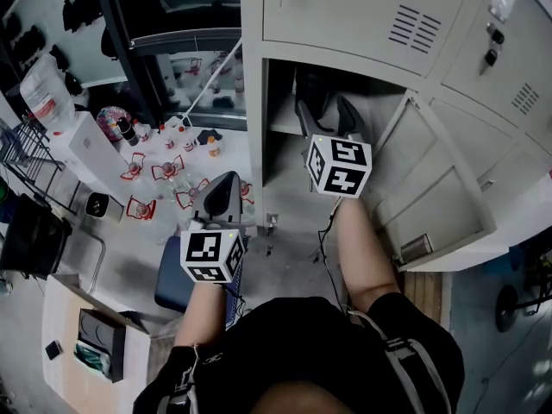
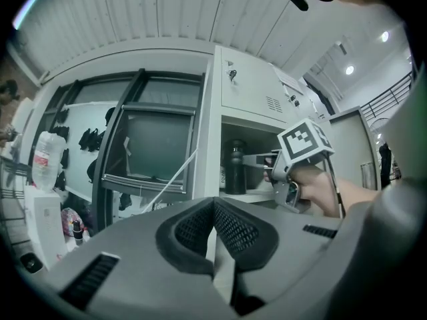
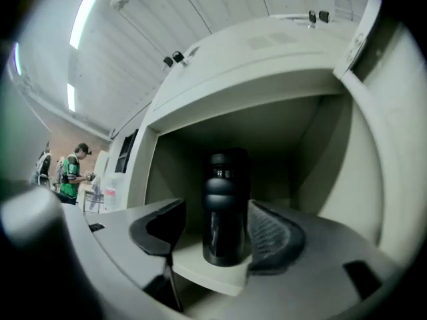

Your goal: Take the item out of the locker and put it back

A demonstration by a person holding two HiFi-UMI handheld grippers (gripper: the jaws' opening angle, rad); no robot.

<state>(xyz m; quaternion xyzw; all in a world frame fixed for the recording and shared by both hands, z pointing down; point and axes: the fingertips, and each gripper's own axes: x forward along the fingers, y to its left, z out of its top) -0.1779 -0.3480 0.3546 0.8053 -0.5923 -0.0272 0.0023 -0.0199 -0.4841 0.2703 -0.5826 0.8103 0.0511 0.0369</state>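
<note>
A black bottle (image 3: 223, 212) stands upright on the shelf (image 3: 200, 275) of the open locker compartment; it also shows in the left gripper view (image 2: 235, 167). My right gripper (image 3: 217, 209) reaches into the compartment with the bottle between its jaws. The right pad (image 3: 273, 235) lies close against the bottle, while a gap shows at the left pad (image 3: 160, 229), so it is open. From the head view the right gripper (image 1: 326, 110) is inside the locker opening. My left gripper (image 1: 222, 188) hangs lower left, outside the locker, shut on nothing (image 2: 213, 209).
The locker door (image 1: 440, 197) swings open to the right. Left of the locker, red wire stands (image 1: 159, 184) and small bottles lie on the floor, near a white box (image 1: 86, 149). A cardboard box (image 1: 90, 343) sits at the lower left. People stand far off (image 3: 70, 172).
</note>
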